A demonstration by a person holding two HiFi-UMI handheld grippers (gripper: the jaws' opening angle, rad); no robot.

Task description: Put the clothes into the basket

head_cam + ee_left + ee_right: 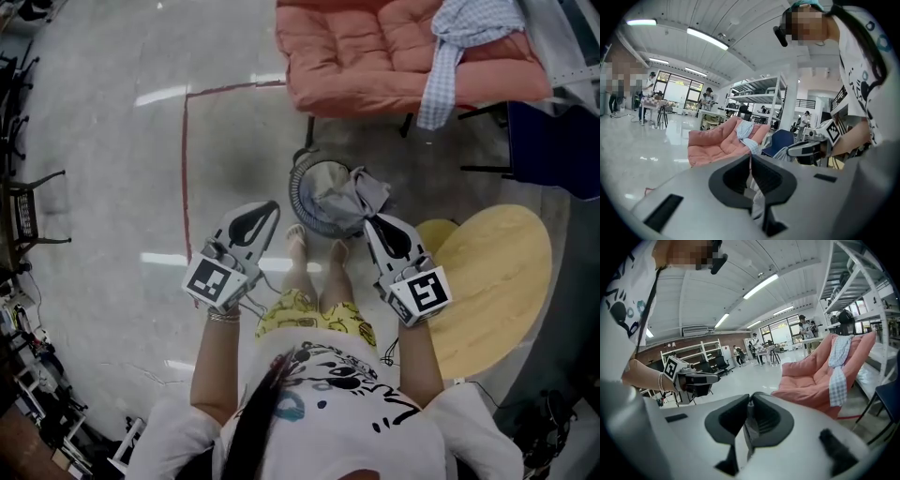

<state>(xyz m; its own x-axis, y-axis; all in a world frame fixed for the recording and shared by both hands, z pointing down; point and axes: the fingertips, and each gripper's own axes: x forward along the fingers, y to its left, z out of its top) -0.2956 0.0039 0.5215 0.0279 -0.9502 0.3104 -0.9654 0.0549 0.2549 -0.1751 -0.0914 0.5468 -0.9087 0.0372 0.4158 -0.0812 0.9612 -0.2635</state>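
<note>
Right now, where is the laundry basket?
In the head view, the basket stands on the floor between the person's feet and the pink cushioned chair, with a gray garment hanging into its right side.

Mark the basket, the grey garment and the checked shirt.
basket (298,195), head view, left rim
grey garment (361,192), head view, bunched middle of the cloth
checked shirt (441,75), head view, hanging sleeve

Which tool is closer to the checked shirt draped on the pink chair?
Right. The right tool is below the checked shirt in the head view; the left tool is farther, left of the basket.
</note>
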